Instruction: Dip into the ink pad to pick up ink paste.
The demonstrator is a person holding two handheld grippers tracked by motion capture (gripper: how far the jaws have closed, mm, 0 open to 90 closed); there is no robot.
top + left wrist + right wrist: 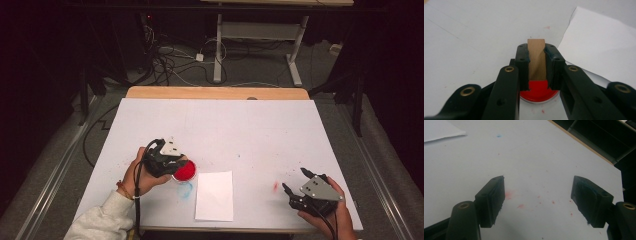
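Wooden block (536,58) held tight by left gripper (536,62) over red dish (184,171), white paper (214,195) just right of dish, right gripper (537,197) held wide apart, empty, near right corner

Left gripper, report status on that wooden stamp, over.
Left gripper shut on wooden stamp, over red ink dish. Right gripper open, idle. White paper beside dish, nothing in the way.

Hidden and cut-off parts
Wooden block (536,58): lower end hidden behind left gripper (537,62) jaws; red dish (539,93) mostly covered; white paper (599,47) cut by frame edge.
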